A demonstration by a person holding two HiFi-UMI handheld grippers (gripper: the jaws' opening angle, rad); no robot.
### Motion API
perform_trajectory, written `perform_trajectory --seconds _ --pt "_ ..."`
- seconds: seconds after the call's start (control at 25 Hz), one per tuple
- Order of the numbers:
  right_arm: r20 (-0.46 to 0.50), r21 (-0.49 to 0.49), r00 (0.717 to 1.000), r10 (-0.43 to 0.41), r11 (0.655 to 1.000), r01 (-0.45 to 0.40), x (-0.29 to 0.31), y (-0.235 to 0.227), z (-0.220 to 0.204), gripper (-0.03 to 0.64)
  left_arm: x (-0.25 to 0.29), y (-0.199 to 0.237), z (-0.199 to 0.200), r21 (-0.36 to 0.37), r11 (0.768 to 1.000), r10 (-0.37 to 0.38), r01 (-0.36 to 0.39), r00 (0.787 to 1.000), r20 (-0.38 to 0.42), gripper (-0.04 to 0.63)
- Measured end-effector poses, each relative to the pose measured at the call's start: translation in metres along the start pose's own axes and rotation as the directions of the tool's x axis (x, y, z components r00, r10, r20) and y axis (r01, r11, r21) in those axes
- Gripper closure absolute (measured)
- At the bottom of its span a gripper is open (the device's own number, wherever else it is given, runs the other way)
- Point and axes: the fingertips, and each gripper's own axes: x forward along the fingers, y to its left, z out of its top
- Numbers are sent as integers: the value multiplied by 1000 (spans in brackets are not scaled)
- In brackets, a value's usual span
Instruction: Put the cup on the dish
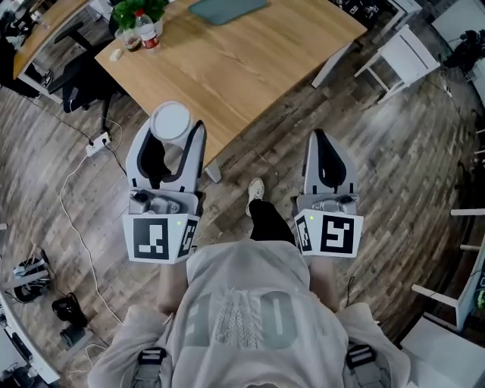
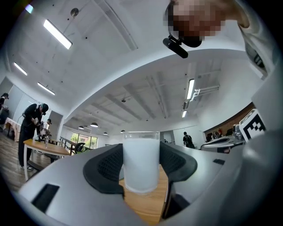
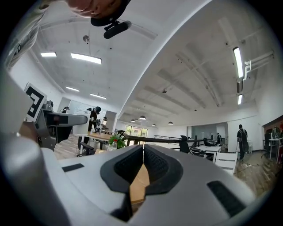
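The left gripper is clamped on a milky-white cup, upright between its jaws. To its right, the right gripper has its jaws pressed together on nothing. Ahead of both lies the wooden table, with the teal dish at its far edge, well apart from the cup.

The light wooden table stands on a plank floor. On it, a flat teal dish lies at 12 o'clock. A green plant and a red-labelled bottle stand together at 10 o'clock.
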Motion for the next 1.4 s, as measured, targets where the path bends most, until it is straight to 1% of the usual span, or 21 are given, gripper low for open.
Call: perform_trajectory --seconds 0.16,0.32,0.4,0.52,0.76,0.88,1.0,1.08,1.24,1.32,1.4 --pt "-7 17 999 32 999 -32 62 -51 -8 597 65 -1 -11 14 999 47 -47 999 -10 341" --pt "-19 42 997 74 996 -74 115 -92 -15 595 119 -4 -20 37 995 90 -88 995 -46 341" --pt "-21 58 995 95 994 -93 137 -106 -18 597 139 -4 -20 47 993 110 -107 992 -56 341" --pt "-16 63 991 131 990 -129 161 -114 -21 595 155 -2 -16 71 988 141 -137 989 -53 341" --pt "-12 88 983 183 979 -182 174 -120 -26 595 166 2 -14 84 976 206 -201 977 -60 341" --pt "-8 116 977 212 971 -210 200 -144 -29 595 205 1 -17 99 970 231 -223 970 -76 341" --pt "23 129 974 226 965 -227 220 -163 -25 595 238 1 -16 110 965 247 -238 966 -76 341" --pt "52 125 973 225 965 -230 215 -162 -22 595 237 4 -16 116 961 260 -250 963 -72 341" --pt "139 185 973 183 961 -207 197 -155 -21 595 233 11 -15 167 953 266 -253 962 -62 341" --pt "167 171 971 173 965 -201 195 -151 -17 595 233 12 -14 158 950 280 -269 959 -52 341" --pt "185 141 967 174 969 -201 193 -150 -10 597 233 9 -15 114 955 281 -274 958 -55 341"
